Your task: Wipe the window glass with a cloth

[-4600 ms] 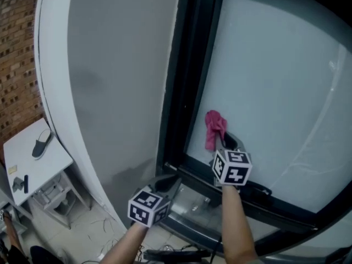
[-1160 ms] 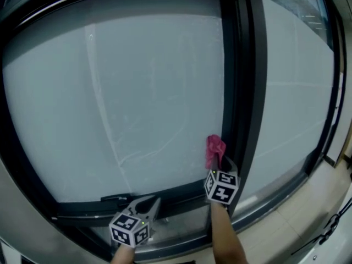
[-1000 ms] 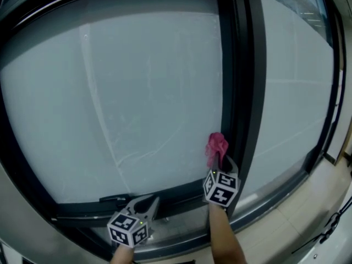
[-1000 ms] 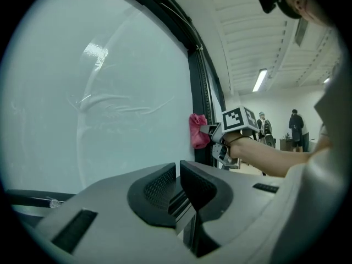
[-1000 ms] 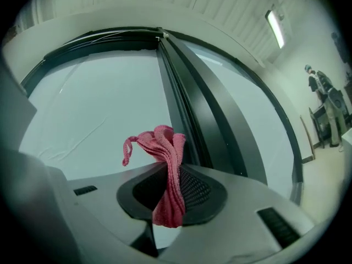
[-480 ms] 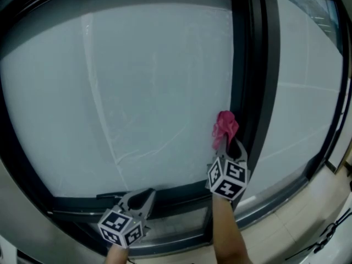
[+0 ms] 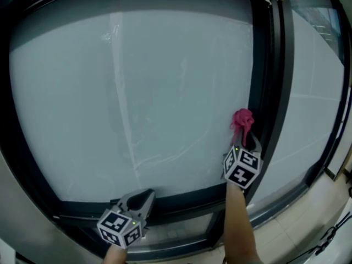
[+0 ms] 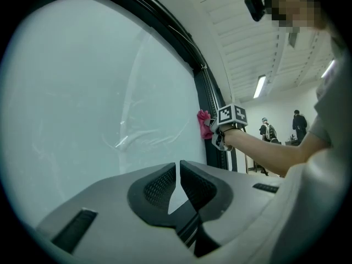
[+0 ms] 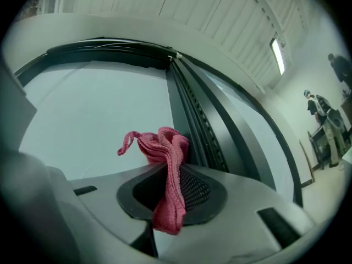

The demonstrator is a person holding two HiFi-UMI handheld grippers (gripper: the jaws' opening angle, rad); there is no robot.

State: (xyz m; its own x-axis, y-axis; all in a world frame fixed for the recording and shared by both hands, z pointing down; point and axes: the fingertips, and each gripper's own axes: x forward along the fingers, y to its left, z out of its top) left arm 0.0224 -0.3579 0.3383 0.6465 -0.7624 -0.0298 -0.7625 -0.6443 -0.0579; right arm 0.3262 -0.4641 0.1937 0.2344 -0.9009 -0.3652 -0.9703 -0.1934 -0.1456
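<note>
Right gripper (image 7: 245,142): jaws are clamped on the pink cloth (image 7: 242,120). The cloth is bunched above the jaws and held against the window glass (image 7: 165,92), at about 3 o'clock in the head view, just beside the dark vertical frame bar (image 7: 270,92). A loose tail is seen hanging down between the jaws. Left gripper (image 7: 142,198) is held low at 7 o'clock, by the bottom frame rail (image 7: 187,194). Its jaws are nearly closed, with only a thin slit left and nothing gripped.
</note>
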